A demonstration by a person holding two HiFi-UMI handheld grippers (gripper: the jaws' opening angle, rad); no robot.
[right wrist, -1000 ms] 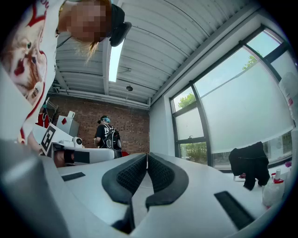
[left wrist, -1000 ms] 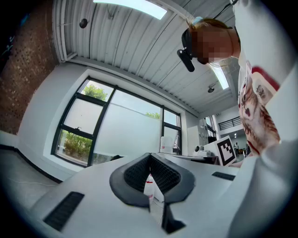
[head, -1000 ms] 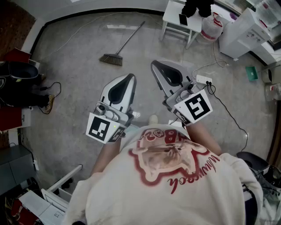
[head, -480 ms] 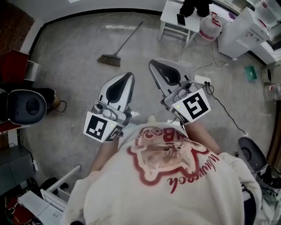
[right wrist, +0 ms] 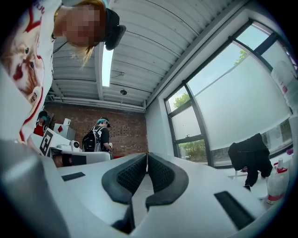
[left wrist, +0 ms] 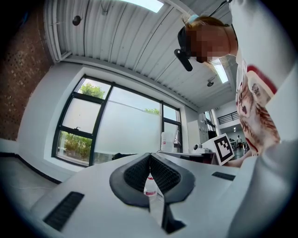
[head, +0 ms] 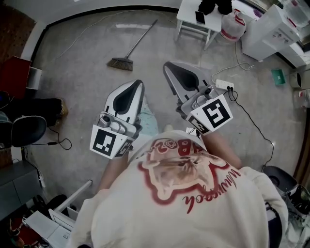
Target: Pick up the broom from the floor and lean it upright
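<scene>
Left tool (left wrist: 150, 154): jaws together, pads meeting at the tip with nothing clamped; it pointed level toward a window.
Right tool (right wrist: 146, 153): jaws likewise closed on nothing, aimed nearly level into the room.
Both tools: held close in front of the person's chest, side by side and apart, well short of the task's thing.
Broom (head: 133, 50): lay flat on the floor (head: 77, 82), well ahead of the 2 tools, untouched. Its bristle head was the nearer end, ahead of the left tool; the handle ran away to the upper right.
Done so far: nothing that the pictures showed; neither tool had reached the broom.
Left to do: by my reading, all of it. That means closing the gap, parting a tool's jaws, clamping the handle, raising it, and leaning it against a support.
Open room: bare floor lay between the tools and the bristle head, so a straight approach looked unobstructed.
Edges ahead: the handle's far tip lay near a leg of the white desk (head: 190, 20), and the wall (head: 97, 4) stood just beyond; either looked a likely prop.
Edges right: a power strip (head: 224, 85) and its cable (head: 252, 121) lay on the floor, probably worth stepping around.
Edge left: a black chair (head: 26, 130) stood well apart from the broom.
</scene>
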